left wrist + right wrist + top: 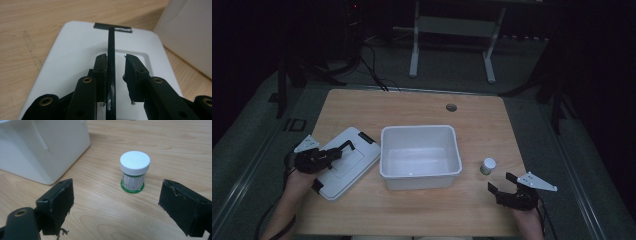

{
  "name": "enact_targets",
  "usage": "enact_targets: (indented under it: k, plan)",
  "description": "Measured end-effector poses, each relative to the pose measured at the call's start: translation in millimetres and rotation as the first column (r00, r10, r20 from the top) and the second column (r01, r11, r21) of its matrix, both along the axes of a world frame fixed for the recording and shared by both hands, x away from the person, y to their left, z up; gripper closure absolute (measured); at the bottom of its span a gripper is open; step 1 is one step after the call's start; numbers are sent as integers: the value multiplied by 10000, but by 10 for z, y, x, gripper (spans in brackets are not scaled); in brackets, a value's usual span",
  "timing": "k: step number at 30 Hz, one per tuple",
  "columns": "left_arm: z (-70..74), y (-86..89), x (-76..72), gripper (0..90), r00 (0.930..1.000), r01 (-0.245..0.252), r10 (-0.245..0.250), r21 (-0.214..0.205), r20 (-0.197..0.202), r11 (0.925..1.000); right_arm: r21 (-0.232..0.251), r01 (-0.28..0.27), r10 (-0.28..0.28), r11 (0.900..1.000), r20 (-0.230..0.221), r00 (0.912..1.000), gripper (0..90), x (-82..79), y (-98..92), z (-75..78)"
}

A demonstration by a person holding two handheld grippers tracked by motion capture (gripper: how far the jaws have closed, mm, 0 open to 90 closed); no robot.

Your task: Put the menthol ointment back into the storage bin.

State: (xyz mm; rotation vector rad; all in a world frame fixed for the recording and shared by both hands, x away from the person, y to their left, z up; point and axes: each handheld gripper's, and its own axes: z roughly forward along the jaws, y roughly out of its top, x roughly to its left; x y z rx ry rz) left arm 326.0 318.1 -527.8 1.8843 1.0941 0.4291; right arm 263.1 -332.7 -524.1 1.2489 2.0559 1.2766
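Observation:
A white lid (343,179) lies flat on the wooden table, left of a white plastic bin (421,183). An upright black handle strip (111,42) runs along the lid (75,50). My left gripper (346,146) straddles that strip; in the left gripper view (116,58) the left pad sits against it while the right pad stands clear, so the jaws are open. A small jar (133,170) with a white cap and green label stands upright right of the bin (37,145). My right gripper (116,202) is wide open just short of the jar (487,165), holding nothing.
The bin's wall (190,32) rises close on the right of the lid. A round cable hole (451,107) sits near the table's far edge. A white frame (452,30) stands on the dark floor beyond. My right gripper (499,181) is near the table's front right corner.

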Motion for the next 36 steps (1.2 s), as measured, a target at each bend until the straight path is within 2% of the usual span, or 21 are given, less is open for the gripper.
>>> enact_targets:
  k: [3, 4, 9, 12, 14, 21, 26, 28, 33, 36]
  plan:
    - [10, 14, 8, 712, 9999, -91, 91, 65, 88, 9999, -112, 135, -135, 9998, 5, 9999, 135, 44, 0, 31]
    - [9, 19, 12, 712, 10000, -64, 64, -2, 31, 10000, -83, 210, -211, 9997, -109, 9997, 135, 106, 10, 64]
    - [-1, 24, 17, 712, 9998, -160, 163, -200, 147, 9997, -308, 148, -151, 9994, -97, 9998, 159, 265, 36, 128]
    - [-6, 26, 20, 712, 9996, -166, 172, -279, 224, 9995, -278, 48, -56, 9996, -257, 9997, 179, 396, 36, 152]
    - [-6, 27, 22, 713, 9996, -131, 139, -299, 240, 9995, -338, 42, -53, 9994, -315, 9995, 181, 440, 36, 152]
    - [1, 17, 18, 734, 9996, -11, 22, -403, 277, 9992, -530, 75, -130, 9986, -1024, 9947, 229, 703, 54, 34]
    - [-6, 13, 11, 735, 9997, 41, -32, -331, 259, 9994, -652, -5, -80, 9979, -1294, 9916, 248, 763, 76, -24]
    - [-18, 27, 10, 740, 9997, 26, -14, -495, 234, 9988, -708, -43, -55, 9975, -1378, 9904, 279, 790, 90, -42]
    - [-27, 41, 3, 754, 9998, 2, 8, -539, 195, 9985, -978, -138, 7, 9951, -1328, 9911, 330, 808, 119, -53]
    - [-33, 38, 2, 754, 9998, 2, 7, -469, 202, 9989, -1083, -225, 75, 9939, -1372, 9905, 425, 819, 127, -45]
